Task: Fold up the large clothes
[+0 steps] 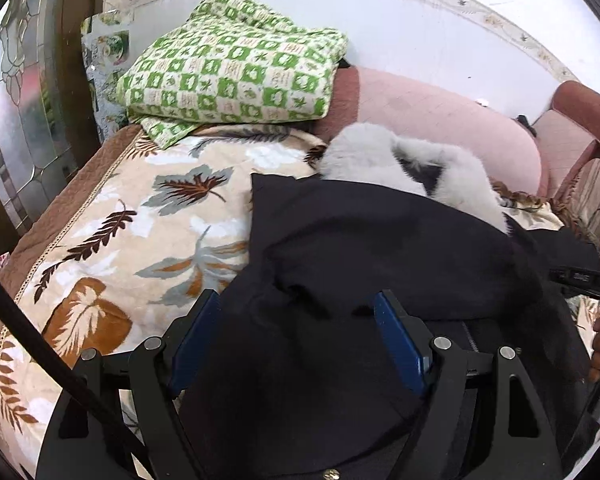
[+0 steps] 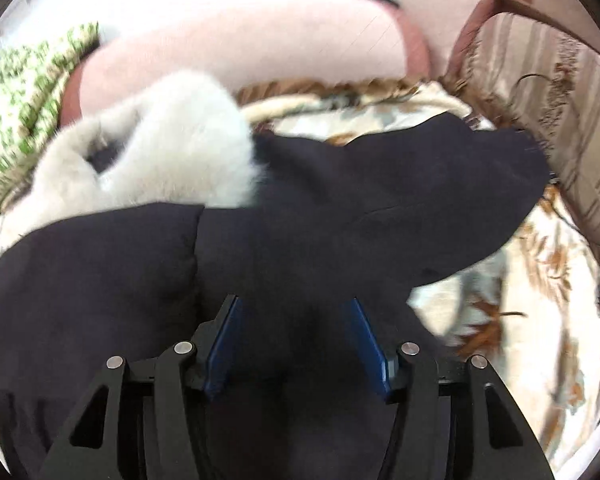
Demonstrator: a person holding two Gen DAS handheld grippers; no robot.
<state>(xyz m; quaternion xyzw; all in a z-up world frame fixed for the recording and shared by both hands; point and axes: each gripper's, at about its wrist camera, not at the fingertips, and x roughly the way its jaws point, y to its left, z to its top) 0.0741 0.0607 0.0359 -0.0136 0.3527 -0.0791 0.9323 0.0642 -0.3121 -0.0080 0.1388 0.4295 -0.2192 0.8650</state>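
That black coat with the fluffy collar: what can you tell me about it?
The black coat looks like soft, matte, thick fabric, with a pale grey fur collar at its far end. It lies rumpled and partly folded on a leaf-patterned blanket covering a sofa. A zipper shows near the left tool, whose open blue fingers straddle the cloth; the right tool does likewise.

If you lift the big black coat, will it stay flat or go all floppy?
Probably floppy: the black coat already lies in soft folds and creases on the leaf blanket. Its thick fur collar may make that end heavier, so it would likely sag and drape when lifted.
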